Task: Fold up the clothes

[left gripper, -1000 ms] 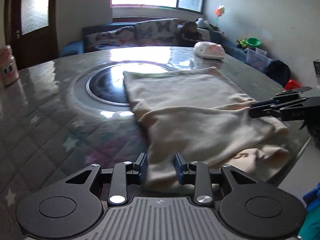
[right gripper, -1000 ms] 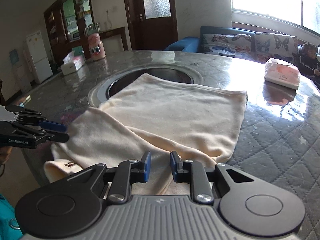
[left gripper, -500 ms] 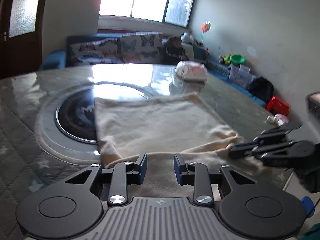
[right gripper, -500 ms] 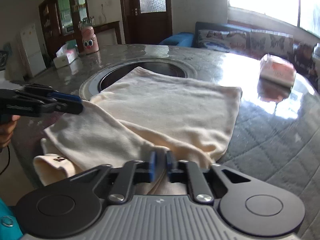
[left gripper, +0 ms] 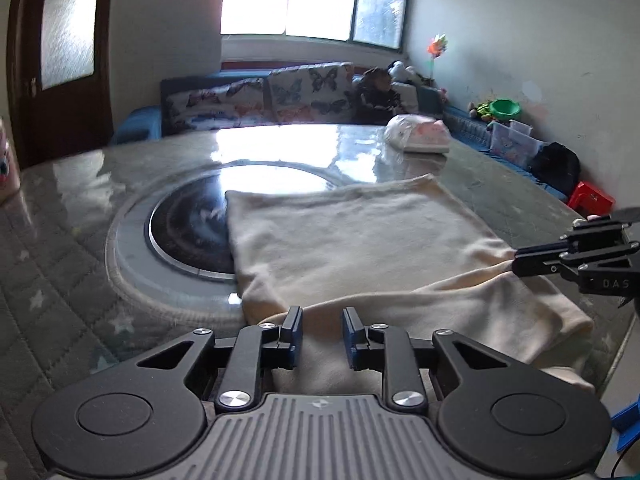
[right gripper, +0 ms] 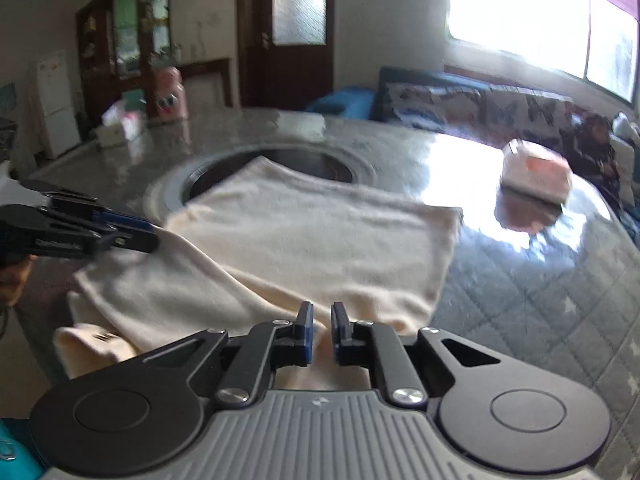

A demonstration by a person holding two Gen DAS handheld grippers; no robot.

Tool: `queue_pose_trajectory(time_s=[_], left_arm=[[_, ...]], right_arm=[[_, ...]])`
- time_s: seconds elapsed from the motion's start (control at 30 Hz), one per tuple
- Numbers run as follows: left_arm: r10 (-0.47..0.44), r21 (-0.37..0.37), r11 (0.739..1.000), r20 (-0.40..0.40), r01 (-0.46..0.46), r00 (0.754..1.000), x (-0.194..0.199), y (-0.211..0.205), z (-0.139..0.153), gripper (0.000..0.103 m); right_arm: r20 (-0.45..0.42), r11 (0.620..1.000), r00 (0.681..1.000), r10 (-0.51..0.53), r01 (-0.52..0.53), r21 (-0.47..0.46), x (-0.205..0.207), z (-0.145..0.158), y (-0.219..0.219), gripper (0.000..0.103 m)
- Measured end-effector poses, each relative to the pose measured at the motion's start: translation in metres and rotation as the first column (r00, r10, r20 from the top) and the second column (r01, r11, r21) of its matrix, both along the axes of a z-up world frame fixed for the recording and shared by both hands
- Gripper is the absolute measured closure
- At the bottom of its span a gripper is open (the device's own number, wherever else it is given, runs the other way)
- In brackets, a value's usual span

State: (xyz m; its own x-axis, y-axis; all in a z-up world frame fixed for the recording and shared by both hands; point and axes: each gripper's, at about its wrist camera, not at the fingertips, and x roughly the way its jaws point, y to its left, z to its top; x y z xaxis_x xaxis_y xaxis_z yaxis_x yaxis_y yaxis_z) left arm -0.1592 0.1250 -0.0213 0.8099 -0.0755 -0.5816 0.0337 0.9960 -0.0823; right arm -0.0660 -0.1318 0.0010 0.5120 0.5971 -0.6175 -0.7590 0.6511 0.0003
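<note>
**Both claws on the cloth's near fold**

We see our left claw (left gripper: 319,330) parted, its fingers straddling the raised fold of the cream cloth (left gripper: 360,236) without closing on it. Our right claw (right gripper: 321,332) is nearly clenched, a thin gap between its pads with a ridge of cloth running up into it; we cannot tell if it truly pinches. The cloth lies on the table (left gripper: 72,240), its far half flat, one corner over the dark round inset (left gripper: 188,224). A wrapped packet (left gripper: 418,136) sits well beyond.
</note>
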Motion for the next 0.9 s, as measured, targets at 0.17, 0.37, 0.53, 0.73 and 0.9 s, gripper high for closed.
queue_pose_trajectory(time_s=[0.17, 0.37, 0.53, 0.73, 0.9], left_arm=[[-0.109, -0.002, 0.994, 0.017, 0.109, 0.994, -0.010, -0.017, 0.010, 0.078], [-0.180, 0.038, 0.983, -0.033, 0.181, 0.983, -0.026, -0.033, -0.003, 0.078], [-0.217, 0.086, 0.972, -0.044, 0.220, 0.975, -0.038, -0.045, -0.011, 0.078], [-0.238, 0.131, 0.962, -0.025, 0.239, 0.971, -0.056, -0.036, 0.003, 0.078], [-0.334, 0.243, 0.911, -0.041, 0.334, 0.942, -0.083, -0.043, 0.002, 0.067]], right_arm=[[-0.035, 0.993, 0.993, 0.114, -0.114, -0.005, -0.014, -0.004, 0.010, 0.093], [-0.015, 0.988, 0.989, 0.148, -0.149, -0.051, -0.029, -0.019, 0.008, 0.089], [0.014, 0.984, 0.987, 0.158, -0.156, -0.080, -0.041, -0.021, 0.001, 0.087], [0.047, 0.982, 0.984, 0.169, -0.165, -0.092, -0.048, -0.004, -0.009, 0.087], [0.073, 0.964, 0.973, 0.218, -0.203, -0.175, -0.062, 0.005, -0.019, 0.081]])
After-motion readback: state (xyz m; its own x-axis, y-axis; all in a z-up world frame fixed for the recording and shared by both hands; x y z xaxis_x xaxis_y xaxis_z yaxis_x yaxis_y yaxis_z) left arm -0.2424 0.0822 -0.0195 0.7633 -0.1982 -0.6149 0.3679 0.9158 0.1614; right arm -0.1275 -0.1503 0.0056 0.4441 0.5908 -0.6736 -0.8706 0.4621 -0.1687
